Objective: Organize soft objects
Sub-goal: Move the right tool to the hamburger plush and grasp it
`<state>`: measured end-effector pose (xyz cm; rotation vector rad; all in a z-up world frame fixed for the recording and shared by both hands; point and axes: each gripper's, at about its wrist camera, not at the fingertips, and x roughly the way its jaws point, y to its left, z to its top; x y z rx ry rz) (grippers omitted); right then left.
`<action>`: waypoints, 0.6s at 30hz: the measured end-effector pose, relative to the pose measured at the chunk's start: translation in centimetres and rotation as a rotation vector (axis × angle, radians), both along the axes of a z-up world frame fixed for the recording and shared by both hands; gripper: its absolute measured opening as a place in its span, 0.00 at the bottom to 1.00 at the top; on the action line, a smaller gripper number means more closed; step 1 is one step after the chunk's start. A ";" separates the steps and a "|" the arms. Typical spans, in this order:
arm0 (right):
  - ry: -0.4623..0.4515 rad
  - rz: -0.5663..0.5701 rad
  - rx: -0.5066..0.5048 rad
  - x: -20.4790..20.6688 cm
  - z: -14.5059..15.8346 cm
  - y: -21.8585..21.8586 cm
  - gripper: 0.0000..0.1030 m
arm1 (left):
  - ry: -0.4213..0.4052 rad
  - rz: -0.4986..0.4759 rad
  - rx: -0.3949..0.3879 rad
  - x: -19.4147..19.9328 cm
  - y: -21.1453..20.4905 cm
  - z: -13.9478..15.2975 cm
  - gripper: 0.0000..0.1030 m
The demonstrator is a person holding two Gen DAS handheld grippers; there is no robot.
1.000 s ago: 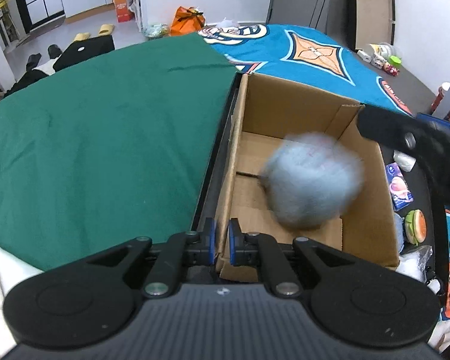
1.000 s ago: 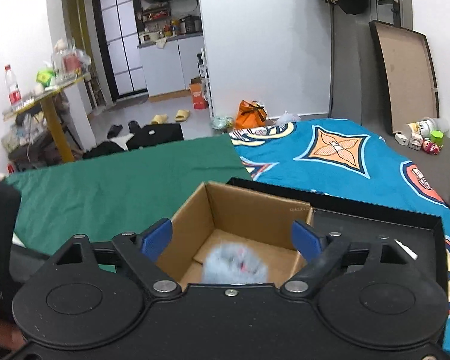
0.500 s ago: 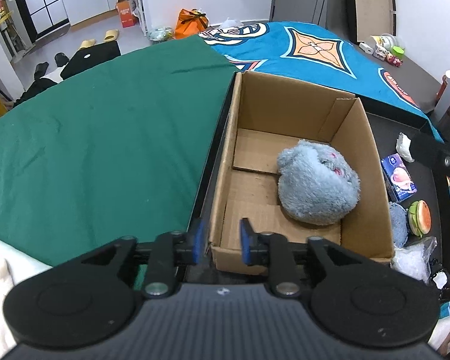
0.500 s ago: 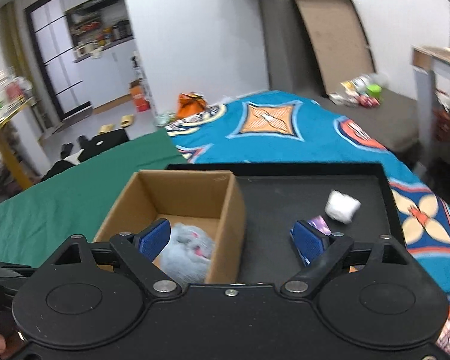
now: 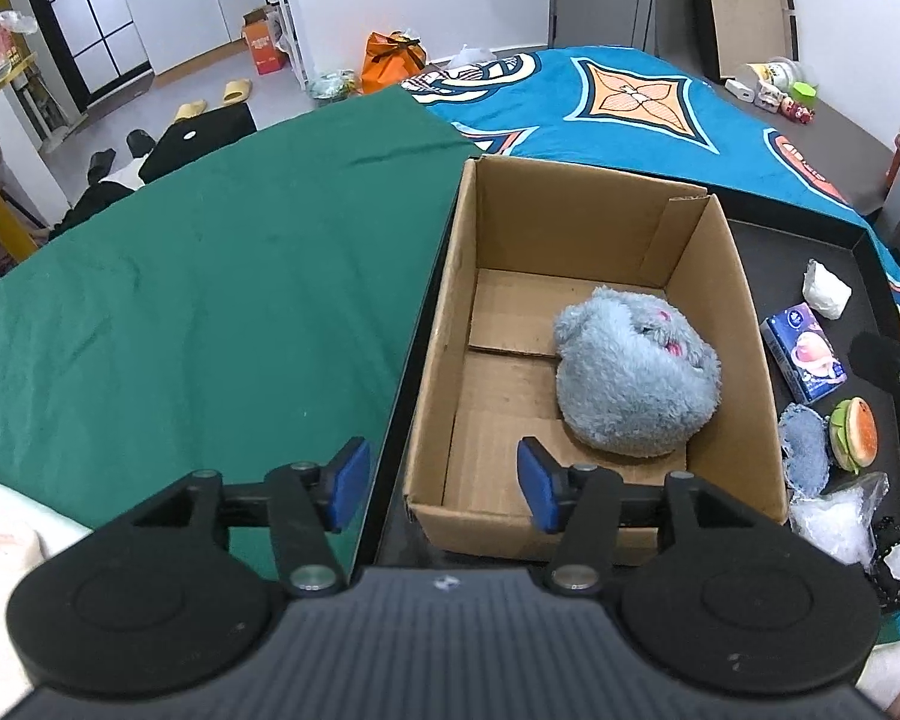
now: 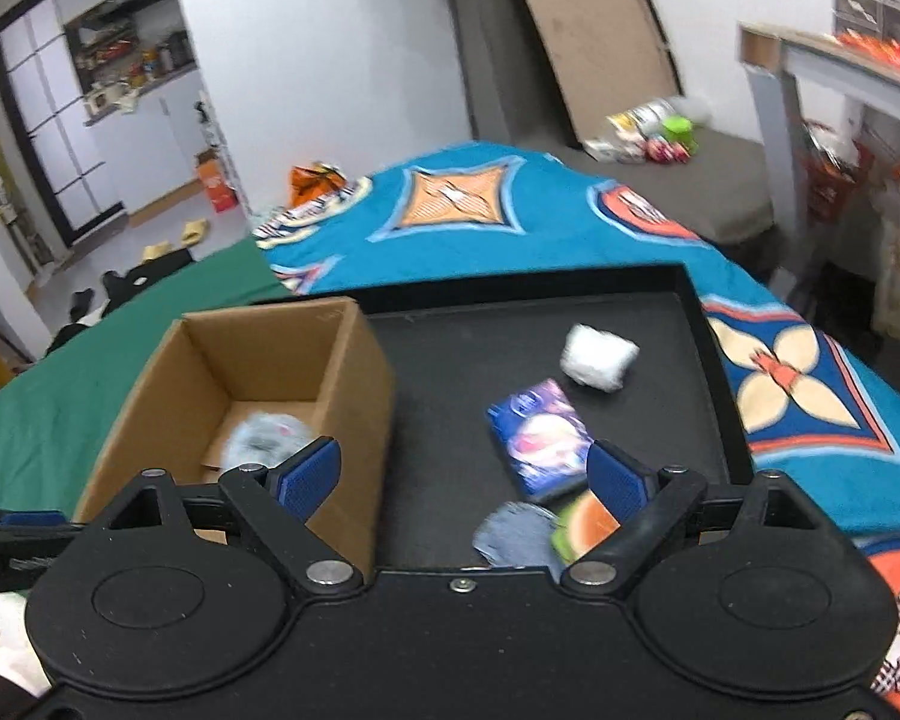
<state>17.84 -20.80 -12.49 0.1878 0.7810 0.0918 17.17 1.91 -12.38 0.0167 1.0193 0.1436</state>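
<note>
A grey plush toy [image 5: 636,378] lies in the open cardboard box [image 5: 744,324], against its right wall; the right wrist view shows it blurred [image 6: 267,435]. My left gripper [image 5: 444,486] hovers over the box's near left corner. Its jaws are opening and nothing is held between them. My right gripper [image 6: 462,477] stands open above the black tray [image 6: 480,348], just right of the box [image 6: 360,372], holding nothing. Below it lie a blue tissue pack [image 6: 540,441], a denim-blue pad [image 6: 513,531] and a burger toy [image 6: 588,525]. A white wad [image 6: 597,355] sits farther back.
The tray rests on a bed with a green cloth [image 5: 210,276] on the left and a blue patterned blanket [image 5: 630,102] behind. A clear plastic bag [image 5: 834,516] lies at the tray's near right corner. A dark arm of the right gripper [image 5: 894,360] juts in from the right.
The plush, blurred in motion a second ago, now lies still in the box. My left jaws went from shut to apart. My right gripper swung right, from over the box to over the tray.
</note>
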 end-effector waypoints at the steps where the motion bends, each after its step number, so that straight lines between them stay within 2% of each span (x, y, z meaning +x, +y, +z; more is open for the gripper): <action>1: 0.013 -0.010 0.007 0.1 -0.3 -0.4 0.86 | 0.000 0.001 0.004 0.1 -0.1 0.0 0.52; 10: 0.101 -0.083 0.026 1.0 -2.7 -2.8 0.86 | 0.020 0.001 0.052 1.2 -1.5 -0.6 0.52; 18: 0.220 -0.155 0.057 2.2 -6.4 -4.8 0.85 | 0.049 0.027 0.090 2.3 -2.3 -1.5 0.53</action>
